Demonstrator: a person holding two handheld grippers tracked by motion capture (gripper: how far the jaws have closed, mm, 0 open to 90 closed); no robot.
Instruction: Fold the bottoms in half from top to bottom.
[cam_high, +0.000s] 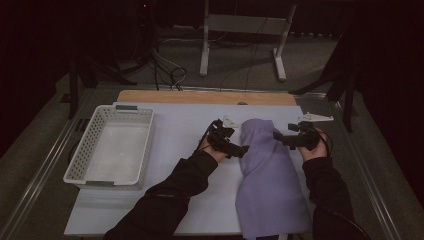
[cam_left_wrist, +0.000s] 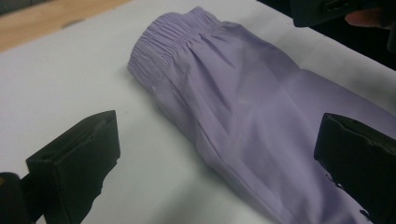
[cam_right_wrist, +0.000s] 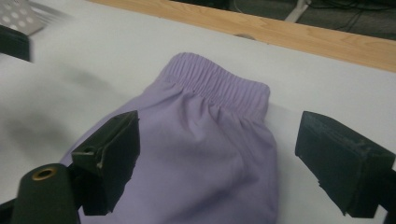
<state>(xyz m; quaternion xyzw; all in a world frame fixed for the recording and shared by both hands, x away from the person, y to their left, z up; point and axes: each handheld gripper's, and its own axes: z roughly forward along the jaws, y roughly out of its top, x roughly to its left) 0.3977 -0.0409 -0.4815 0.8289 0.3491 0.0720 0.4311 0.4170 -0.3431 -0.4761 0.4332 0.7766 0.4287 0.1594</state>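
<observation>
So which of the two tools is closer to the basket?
The left tool, at the left edge of the purple shorts; the white basket sits further left. The right tool is across the shorts.

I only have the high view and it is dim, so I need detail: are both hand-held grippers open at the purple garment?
Observer: Yes. The left hand-held gripper has its jaws spread wide, straddling the edge of the purple garment.
Operator: And the right one?
Observer: The right hand-held gripper is open too, its jaws apart over the cloth.
Operator: Which end is far from me?
Observer: The gathered elastic waistband.
</observation>
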